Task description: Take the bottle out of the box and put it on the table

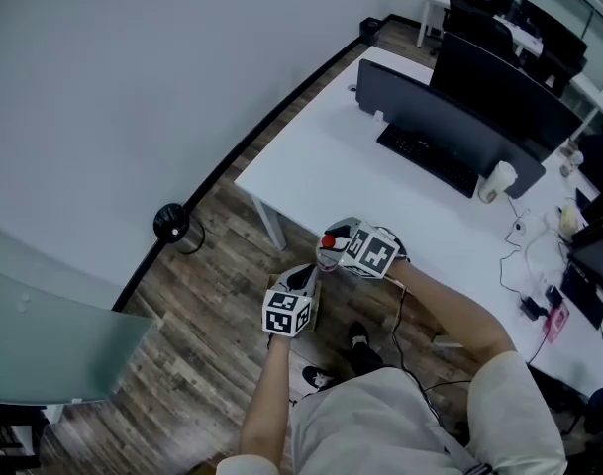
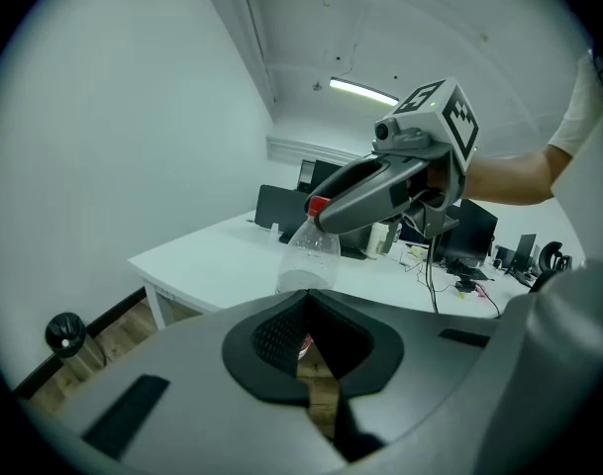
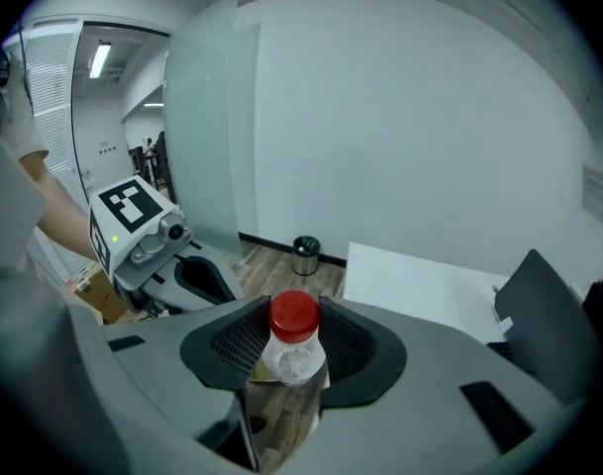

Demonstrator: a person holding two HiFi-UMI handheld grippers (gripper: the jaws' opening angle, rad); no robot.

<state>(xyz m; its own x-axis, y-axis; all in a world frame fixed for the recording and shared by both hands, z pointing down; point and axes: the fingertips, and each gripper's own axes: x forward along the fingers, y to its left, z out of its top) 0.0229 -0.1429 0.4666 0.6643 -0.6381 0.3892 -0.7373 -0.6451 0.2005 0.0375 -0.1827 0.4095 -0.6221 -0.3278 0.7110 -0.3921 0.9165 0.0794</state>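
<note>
A clear plastic bottle [image 3: 286,356] with a red cap stands upright between my right gripper's [image 3: 293,349] pads, which are shut on its neck just under the cap. In the head view the bottle [image 1: 328,249] hangs beside the desk's near corner. From the left gripper view its shoulder [image 2: 308,257] rises just past the jaws, and the rest is hidden behind them. My left gripper [image 2: 319,384] sits lower, its narrow gap closed on a tan cardboard edge of the small box [image 1: 310,308]. The right gripper [image 2: 380,191] comes down on the bottle from above.
A white desk [image 1: 311,161] lies ahead with a dark monitor [image 1: 430,117], a keyboard and a paper cup. A round black bin [image 1: 171,223] stands on the wooden floor by the wall. A frosted glass panel [image 3: 207,117] is at the left.
</note>
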